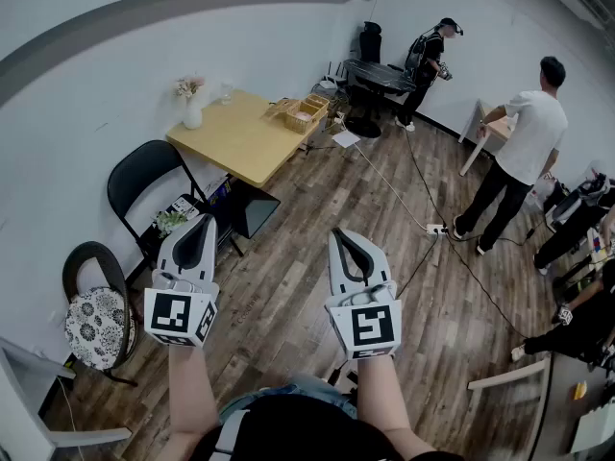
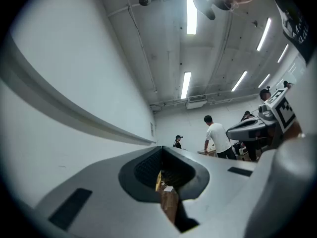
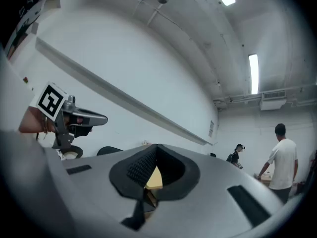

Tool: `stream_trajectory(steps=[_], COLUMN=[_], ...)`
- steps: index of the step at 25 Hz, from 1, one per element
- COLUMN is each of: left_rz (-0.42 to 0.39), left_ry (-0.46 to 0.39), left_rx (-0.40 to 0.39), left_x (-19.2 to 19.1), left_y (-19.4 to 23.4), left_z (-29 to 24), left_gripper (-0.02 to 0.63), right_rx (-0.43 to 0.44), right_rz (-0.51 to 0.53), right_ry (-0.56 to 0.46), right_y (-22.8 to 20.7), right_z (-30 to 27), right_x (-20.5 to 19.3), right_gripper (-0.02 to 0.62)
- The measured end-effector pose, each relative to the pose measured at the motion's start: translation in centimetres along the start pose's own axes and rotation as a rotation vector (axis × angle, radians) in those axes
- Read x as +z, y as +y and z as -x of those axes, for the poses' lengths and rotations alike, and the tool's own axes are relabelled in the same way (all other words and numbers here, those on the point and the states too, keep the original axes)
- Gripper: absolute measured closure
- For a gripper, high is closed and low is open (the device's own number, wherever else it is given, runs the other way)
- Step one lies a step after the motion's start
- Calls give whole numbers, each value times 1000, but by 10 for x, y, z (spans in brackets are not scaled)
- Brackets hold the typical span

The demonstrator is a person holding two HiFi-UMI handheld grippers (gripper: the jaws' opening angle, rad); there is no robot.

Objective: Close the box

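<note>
Yellow table (image 1: 240, 142), black chair (image 1: 144, 176) beyond left tool (image 1: 200, 221)

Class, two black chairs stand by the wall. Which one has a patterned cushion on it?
The chair nearer the camera, with the rounded back; the patterned cushion lies on its seat. The chair beside the yellow table shows no cushion.

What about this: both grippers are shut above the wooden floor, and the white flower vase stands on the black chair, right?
Not quite: the head view shows the white flower vase on the yellow table, not the black chair. The left gripper and right gripper are shut above the wooden floor.
</note>
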State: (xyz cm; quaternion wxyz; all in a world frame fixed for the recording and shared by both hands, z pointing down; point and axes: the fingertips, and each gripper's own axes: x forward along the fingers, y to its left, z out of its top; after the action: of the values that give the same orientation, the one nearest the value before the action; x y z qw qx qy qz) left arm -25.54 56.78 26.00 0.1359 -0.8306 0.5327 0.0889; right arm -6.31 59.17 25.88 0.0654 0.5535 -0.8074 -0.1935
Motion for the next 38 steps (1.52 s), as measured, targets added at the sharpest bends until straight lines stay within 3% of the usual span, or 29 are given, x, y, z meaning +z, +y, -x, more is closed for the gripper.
stream_trajectory(steps=[3, 7, 11, 16, 18, 20, 21, 28, 38], left_rz=[6, 1, 45, 54, 73, 91, 91, 55, 114], left_ry=[10, 28, 38, 40, 45, 59, 64, 91, 133], left_rx=[-1, -15, 6, 5, -1, -16, -23, -51, -78], left_x=[-6, -17, -32, -52, -62, -72, -76, -103, -155], left_y=[13, 20, 31, 49, 57, 63, 67, 102, 121], left_z=[3, 7, 9, -14, -33, -56, -69, -168, -274], left_gripper=[594, 593, 592, 592, 582, 422, 379, 374, 374], right_rx=[-12, -17, -16, -17, -28, -41, -48, -96, -111], right_rz=[36, -11, -31, -56, -62, -78, -85, -137, -142], right_ry=[37, 54, 67, 74, 77, 78, 78, 72, 128], right_y=[9, 12, 16, 13, 7, -3, -10, -68, -122], right_z=[-4, -11, -20, -55, -73, -92, -102, -192, -277], right_x=[-4, -14, -26, -47, -56, -63, -66, -89, -133], right_gripper=[583, 583, 583, 583, 583, 583, 583, 583, 583])
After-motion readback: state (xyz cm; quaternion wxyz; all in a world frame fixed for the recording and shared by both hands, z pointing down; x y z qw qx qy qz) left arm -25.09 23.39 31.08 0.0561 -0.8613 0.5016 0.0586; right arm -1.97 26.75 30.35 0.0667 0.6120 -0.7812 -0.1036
